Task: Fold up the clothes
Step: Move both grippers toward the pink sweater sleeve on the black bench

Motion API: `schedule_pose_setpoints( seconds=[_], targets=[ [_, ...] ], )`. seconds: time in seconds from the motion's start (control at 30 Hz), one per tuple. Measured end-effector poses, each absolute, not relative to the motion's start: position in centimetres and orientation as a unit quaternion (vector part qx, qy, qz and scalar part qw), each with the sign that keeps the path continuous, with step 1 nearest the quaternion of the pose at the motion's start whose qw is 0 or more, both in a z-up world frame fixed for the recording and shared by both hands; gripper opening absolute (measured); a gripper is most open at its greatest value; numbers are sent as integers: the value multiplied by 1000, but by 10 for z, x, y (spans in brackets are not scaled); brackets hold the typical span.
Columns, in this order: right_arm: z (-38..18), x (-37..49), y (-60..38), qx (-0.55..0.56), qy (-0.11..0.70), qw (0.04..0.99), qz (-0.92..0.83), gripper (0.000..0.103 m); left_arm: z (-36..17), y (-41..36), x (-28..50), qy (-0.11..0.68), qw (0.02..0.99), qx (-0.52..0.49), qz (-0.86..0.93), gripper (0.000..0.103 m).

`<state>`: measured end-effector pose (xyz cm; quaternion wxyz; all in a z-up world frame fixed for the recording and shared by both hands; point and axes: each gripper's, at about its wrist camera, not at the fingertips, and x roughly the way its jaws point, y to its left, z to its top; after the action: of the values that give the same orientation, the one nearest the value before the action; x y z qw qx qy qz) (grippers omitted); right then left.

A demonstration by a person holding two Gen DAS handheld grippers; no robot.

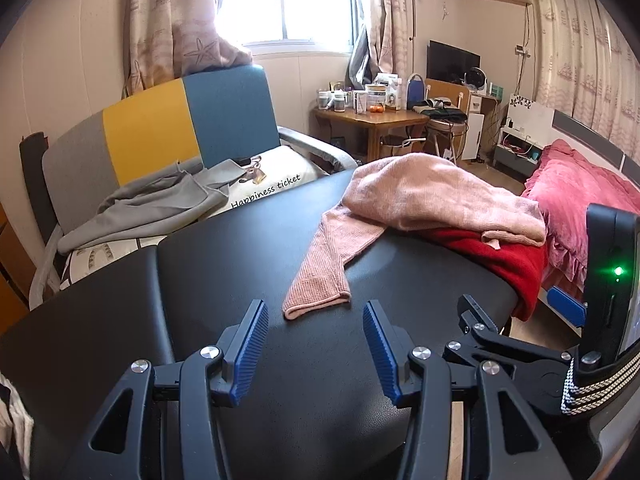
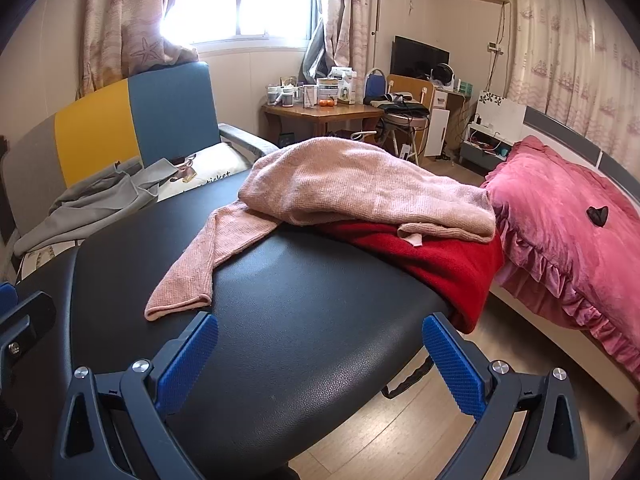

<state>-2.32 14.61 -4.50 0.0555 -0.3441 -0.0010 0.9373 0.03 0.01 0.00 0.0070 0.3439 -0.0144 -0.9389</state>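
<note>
A pink knit sweater (image 1: 432, 196) lies bunched at the far right of the black padded table (image 1: 280, 264), one sleeve (image 1: 328, 264) stretched toward me. It lies on a red garment (image 1: 504, 260) that hangs over the table's right edge. My left gripper (image 1: 316, 320) is open and empty, just short of the sleeve cuff. In the right wrist view the sweater (image 2: 360, 188), sleeve (image 2: 200, 264) and red garment (image 2: 440, 264) show on the table (image 2: 300, 320). My right gripper (image 2: 320, 336) is open wide and empty over the table's near right part.
A sofa (image 1: 160, 128) with a grey garment (image 1: 156, 204) and a printed cushion stands left of the table. A bed with a pink cover (image 2: 568, 232) is to the right. A wooden table (image 2: 320, 114) with bottles, a stool and a monitor stand at the back.
</note>
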Motion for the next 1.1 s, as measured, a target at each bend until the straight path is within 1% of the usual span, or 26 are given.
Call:
schedule_pose_setpoints(
  seconds=[0.3,0.67,0.73,0.8,0.87,0.93,0.97,1.0,1.03,1.07,1.1],
  targets=[
    [-49,-25,145,-350,-2,57,935,103,-12,-1,-3,-18,5,366,-930,51],
    [-56,-28,144,-360,-11,57,931,103,-39,-15,-14,10,1,419,-908,52],
    [-58,-29,143,-362,-12,56,931,103,-52,-21,-17,24,-5,439,-898,53],
    [-62,-31,143,-372,-10,47,927,103,-70,-34,-23,60,-25,471,-880,53],
    [-71,-35,145,-393,14,13,920,103,-88,-47,-26,85,-33,496,-863,53],
    [-87,-42,152,-423,78,-45,901,103,-107,-61,-25,88,-31,506,-857,53],
    [-93,-44,155,-434,109,-67,892,102,-114,-69,-23,89,-30,506,-857,53],
    [-102,-47,160,-445,150,-96,878,95,-119,-77,-20,94,-33,505,-857,53],
    [-104,-50,162,-446,155,-102,875,90,-124,-85,-18,100,-34,503,-858,54],
    [-106,-52,163,-448,161,-109,873,79,-127,-92,-17,108,-36,504,-856,56],
    [-108,-55,165,-449,167,-115,870,77,-130,-98,-17,115,-42,505,-854,56]
  ],
)
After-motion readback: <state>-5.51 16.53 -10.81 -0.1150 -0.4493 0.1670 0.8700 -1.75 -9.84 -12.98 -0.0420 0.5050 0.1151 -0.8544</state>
